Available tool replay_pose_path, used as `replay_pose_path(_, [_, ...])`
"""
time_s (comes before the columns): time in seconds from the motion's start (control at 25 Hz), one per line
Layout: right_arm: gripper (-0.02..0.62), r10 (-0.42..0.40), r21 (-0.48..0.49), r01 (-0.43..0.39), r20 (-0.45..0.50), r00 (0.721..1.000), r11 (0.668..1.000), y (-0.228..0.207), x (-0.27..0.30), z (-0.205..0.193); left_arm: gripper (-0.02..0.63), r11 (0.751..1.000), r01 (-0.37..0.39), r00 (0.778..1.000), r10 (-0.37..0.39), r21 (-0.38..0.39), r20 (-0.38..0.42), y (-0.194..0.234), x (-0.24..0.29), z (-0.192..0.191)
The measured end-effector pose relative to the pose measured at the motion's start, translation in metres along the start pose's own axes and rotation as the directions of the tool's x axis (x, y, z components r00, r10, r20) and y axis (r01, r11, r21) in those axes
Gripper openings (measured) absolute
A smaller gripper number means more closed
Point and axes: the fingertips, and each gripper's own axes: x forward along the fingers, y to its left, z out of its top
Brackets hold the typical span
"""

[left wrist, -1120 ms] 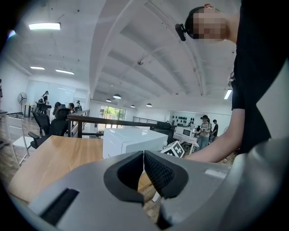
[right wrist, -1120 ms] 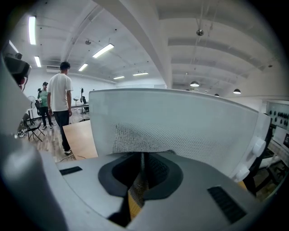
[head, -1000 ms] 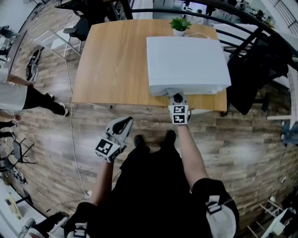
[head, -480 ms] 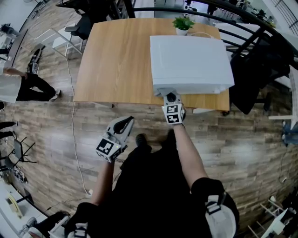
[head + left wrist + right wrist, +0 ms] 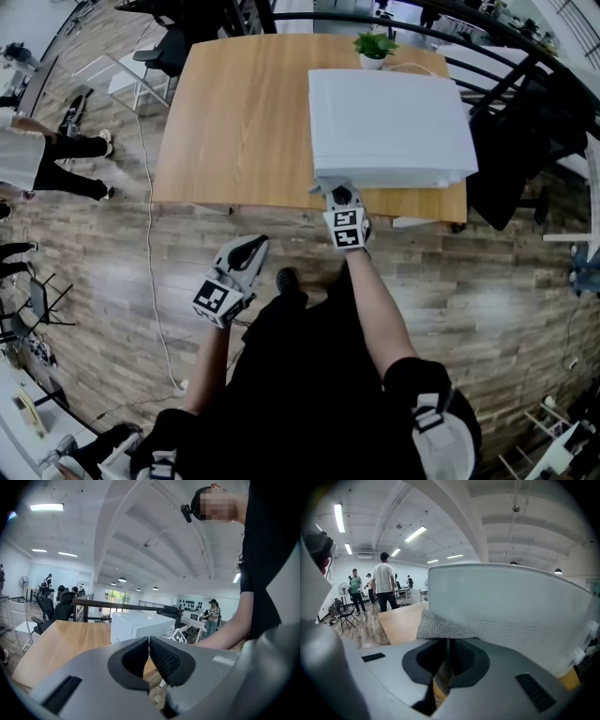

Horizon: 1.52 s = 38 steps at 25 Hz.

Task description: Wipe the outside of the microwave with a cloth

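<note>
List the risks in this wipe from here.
1. The grey woven cloth is pinched only by a narrow fold in the right claw; dragging might pull it free.
2. The white box-shaped microwave sits near the front edge of the wooden table; a hard sideways push might shift it.

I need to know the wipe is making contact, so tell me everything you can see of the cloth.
The cloth is grey with a coarse woven texture. The right gripper has its jaws shut on a fold of it that runs down between them. Its upper part spreads out above the jaws and lies against the microwave, at the lower left of the white, dotted front. Nothing else touches it.
</note>
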Motion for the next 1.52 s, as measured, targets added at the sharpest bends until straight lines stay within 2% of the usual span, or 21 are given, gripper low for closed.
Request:
replay_pose_path(0.44, [0.012, 0.002, 0.009, -0.002, -0.006, 1.000, 1.000, 0.004, 0.003, -0.005, 0.009, 1.000, 0.001, 1.000, -0.001, -0.002, -0.008, 0.004, -0.007, -0.005])
replay_pose_path(0.96, [0.012, -0.004, 0.027, 0.006, -0.062, 0.998, 1.000, 0.008, 0.028, -0.042, 0.009, 1.000, -0.003, 0.999, 0.003, -0.011, -0.038, 0.025, -0.019, -0.024])
replay_pose_path(1.52, [0.012, -0.003, 0.000, 0.003, -0.070, 0.998, 1.000, 0.001, 0.028, -0.052, 0.009, 0.999, 0.043, 0.998, -0.043, 0.003, -0.050, 0.024, -0.002, -0.030])
